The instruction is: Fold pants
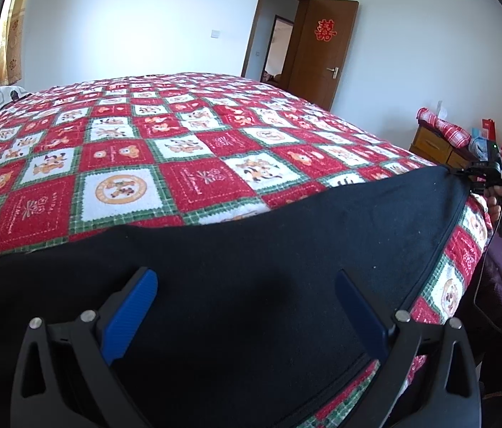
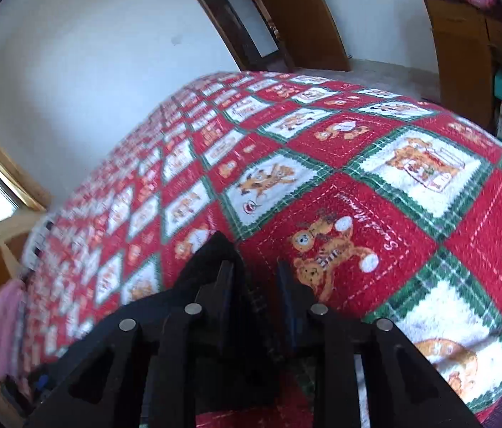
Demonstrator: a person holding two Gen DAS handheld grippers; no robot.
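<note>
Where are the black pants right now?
In the left wrist view the black pants lie flat along the near edge of the bed's checked blanket, under the left gripper; their far corner reaches the right gripper.

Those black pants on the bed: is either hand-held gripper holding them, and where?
Left hand-held gripper is open above the black pants, holding nothing. Right hand-held gripper has a corner between parted jaws, apparently unclamped.

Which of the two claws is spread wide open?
The left claw: its blue fingers stand far apart over the black pants. The right claw shows only a narrow gap, at the pants' corner.
</note>
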